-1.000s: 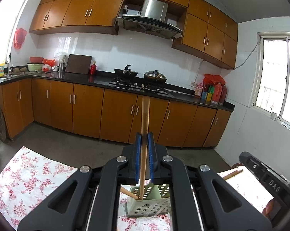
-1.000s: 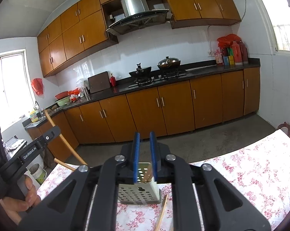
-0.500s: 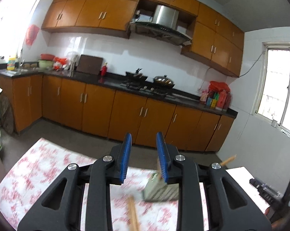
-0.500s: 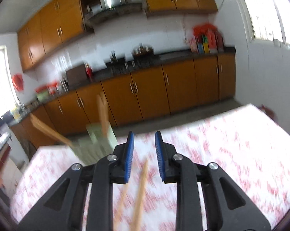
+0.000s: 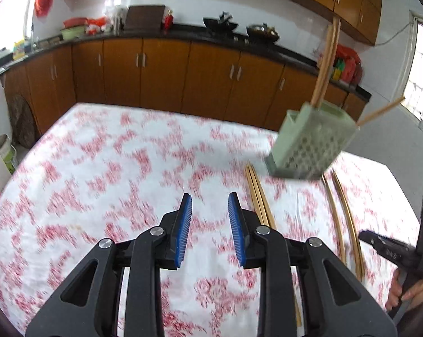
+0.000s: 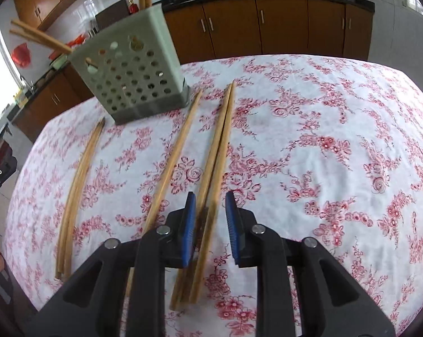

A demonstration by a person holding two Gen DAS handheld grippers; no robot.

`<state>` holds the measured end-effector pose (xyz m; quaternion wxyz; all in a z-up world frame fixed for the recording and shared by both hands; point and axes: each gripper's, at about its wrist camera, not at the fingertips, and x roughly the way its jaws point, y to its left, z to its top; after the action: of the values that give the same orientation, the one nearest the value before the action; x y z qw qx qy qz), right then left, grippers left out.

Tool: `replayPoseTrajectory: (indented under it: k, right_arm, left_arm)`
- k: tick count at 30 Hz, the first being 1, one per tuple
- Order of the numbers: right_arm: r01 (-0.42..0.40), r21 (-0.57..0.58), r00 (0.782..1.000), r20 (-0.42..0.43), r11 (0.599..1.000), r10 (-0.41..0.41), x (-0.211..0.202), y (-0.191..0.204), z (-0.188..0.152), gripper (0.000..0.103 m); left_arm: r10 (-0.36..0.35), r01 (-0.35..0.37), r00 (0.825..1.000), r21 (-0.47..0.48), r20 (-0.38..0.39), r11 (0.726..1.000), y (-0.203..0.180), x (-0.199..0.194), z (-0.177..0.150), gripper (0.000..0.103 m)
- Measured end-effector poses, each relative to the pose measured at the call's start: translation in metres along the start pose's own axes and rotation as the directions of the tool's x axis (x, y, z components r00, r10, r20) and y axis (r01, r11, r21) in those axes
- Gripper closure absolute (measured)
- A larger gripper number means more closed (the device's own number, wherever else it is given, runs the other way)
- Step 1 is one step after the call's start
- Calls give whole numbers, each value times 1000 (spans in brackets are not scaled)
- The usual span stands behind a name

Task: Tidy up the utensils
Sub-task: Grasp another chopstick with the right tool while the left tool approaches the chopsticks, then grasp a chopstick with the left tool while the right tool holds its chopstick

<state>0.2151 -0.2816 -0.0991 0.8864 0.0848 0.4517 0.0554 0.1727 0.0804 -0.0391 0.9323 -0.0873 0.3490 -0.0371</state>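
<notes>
Under right claw (image 6: 210,220), chopstick pair (image 6: 215,157), untouched

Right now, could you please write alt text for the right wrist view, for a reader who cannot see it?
The right gripper hovers open over a pair of wooden chopsticks lying on a table with a red floral tablecloth. More chopsticks lie to the left, and a green perforated utensil holder with chopsticks in it stands behind, kitchen cabinets beyond.

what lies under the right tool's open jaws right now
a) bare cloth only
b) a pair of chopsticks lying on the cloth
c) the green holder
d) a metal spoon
b: in the right wrist view the right tool has its jaws apart over a pair of chopsticks lying flat on the floral tablecloth, while the green holder stands farther back.
</notes>
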Motion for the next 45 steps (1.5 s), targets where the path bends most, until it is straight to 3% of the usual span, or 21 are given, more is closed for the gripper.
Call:
replayPoseTrajectory:
  k: [5, 9, 12, 15, 21, 30, 37, 45]
  right_arm:
    - [62, -8, 998, -1, 998, -62, 7, -4, 2, 95]
    - [188, 38, 982, 24, 981, -189, 2, -25, 6, 95]
    - [215, 110, 976, 23, 970, -219, -1, -42, 8, 95]
    - [216, 113, 975, 26, 970, -220, -3, -49, 6, 95]
    - [230, 89, 972, 36, 969, -234, -5, -46, 2, 95]
    - [225, 87, 973, 38, 970, -229, -4, -46, 2, 95]
    - [226, 88, 972, 39, 970, -230, -3, -43, 2, 95]
    - [226, 87, 972, 39, 970, -230, -3, -42, 2, 95]
  left_arm:
    - [-61, 62, 996, 21, -60, 998, -6, 11, -19, 76]
    - [-109, 114, 988, 44, -107, 992, -19, 18, -32, 76]
    - [-137, 148, 980, 67, -144, 987, -31, 24, -41, 76]
    - [-146, 163, 974, 90, -174, 982, -42, 30, -48, 76]
    - [-134, 159, 967, 103, -215, 982, -49, 41, -55, 76]
    - [-46, 76, 975, 133, -218, 988, -50, 52, -56, 79]
    - [-90, 113, 970, 92, -225, 989, -52, 50, -57, 80]
    - [-27, 52, 976, 108, -217, 993, -51, 54, -57, 79]
